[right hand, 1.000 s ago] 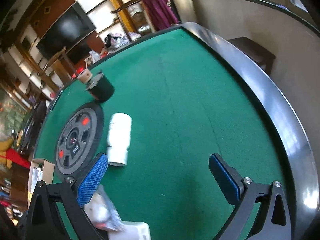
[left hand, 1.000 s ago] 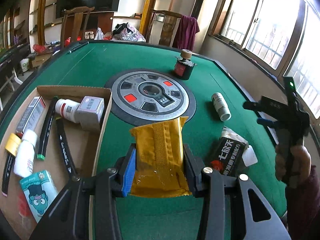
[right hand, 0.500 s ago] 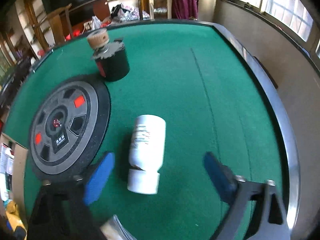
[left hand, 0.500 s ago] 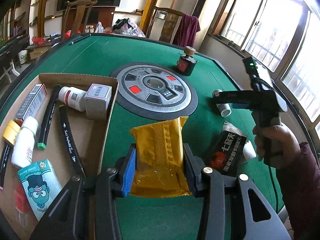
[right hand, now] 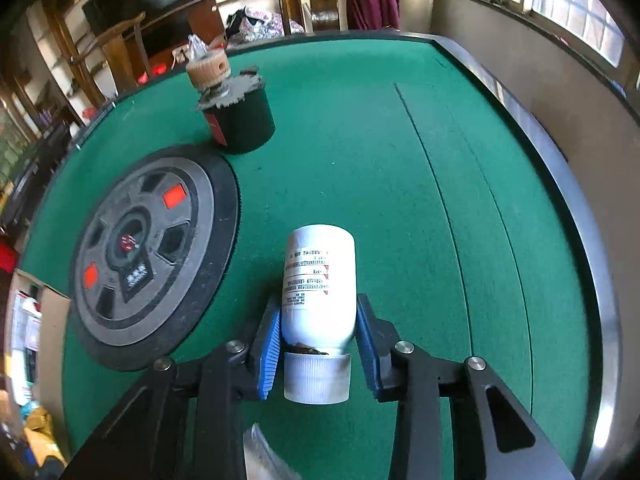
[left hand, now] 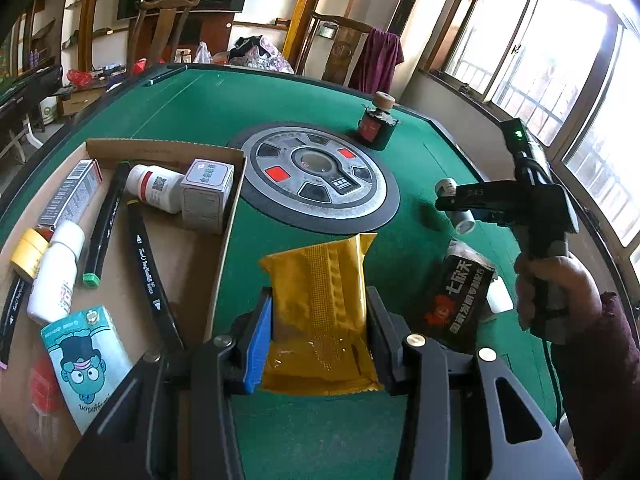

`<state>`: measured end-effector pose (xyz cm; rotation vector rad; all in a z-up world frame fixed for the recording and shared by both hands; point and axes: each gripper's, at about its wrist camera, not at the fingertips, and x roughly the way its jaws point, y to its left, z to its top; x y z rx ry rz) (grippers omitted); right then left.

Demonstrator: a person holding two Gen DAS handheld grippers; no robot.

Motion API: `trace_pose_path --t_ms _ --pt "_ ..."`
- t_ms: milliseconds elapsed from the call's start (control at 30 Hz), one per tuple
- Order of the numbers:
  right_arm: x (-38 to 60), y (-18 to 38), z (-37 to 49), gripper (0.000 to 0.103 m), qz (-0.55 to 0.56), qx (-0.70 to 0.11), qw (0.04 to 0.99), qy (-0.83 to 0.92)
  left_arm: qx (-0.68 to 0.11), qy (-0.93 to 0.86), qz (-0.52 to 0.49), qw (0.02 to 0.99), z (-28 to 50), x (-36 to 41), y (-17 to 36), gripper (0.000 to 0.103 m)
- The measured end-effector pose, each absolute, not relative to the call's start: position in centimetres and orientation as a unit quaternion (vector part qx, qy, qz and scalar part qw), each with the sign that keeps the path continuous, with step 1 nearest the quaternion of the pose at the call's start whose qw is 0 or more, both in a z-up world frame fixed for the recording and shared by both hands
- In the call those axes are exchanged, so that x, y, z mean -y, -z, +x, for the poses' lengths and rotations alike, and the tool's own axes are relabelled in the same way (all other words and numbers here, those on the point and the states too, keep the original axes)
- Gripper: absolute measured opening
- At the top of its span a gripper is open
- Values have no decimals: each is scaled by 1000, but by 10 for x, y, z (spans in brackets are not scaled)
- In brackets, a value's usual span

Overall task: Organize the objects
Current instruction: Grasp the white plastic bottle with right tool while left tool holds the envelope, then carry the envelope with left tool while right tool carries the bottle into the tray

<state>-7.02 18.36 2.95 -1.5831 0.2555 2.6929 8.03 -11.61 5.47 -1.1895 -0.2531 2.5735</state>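
My left gripper is shut on a yellow snack packet and holds it above the green felt, just right of the cardboard box. My right gripper is shut on a white pill bottle that lies on its side on the felt, cap toward the camera. In the left wrist view the right gripper shows at the right over the same bottle. A black packet lies near it.
The box holds markers, a white bottle, a small grey carton, tape and a teal cartoon box. A round grey dial sits mid-table. A black jar with a cork top stands behind it.
My right gripper has moved down over the white bottle and closed on it. My left gripper has kept hold of the yellow packet and barely moved.
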Motion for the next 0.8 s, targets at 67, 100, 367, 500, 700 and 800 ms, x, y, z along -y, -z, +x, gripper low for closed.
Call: trace_pose_path --t_ms 67,100,367,500,700,800 --pt "-185 -34 -61 37 -500 -94 -5 -861 86 -896 -411 148 84 115 -57 42" --pt "-181 -36 -59 37 -498 -97 -7 -862 85 -896 -410 149 86 115 -57 42" --pt "-174 -54 -25 37 -477 -109 -33 -872 77 -901 -397 157 105 111 -68 42" --pt "-167 -66 -12 37 -470 -117 -50 -873 74 -904 -390 161 117 112 -74 42" --pt "-144 -82 9 37 -462 -120 -85 -874 72 -907 -383 162 133 119 -82 42" --pt "-130 -89 17 38 -457 -119 -104 -875 74 -909 -379 157 140 128 -84 42"
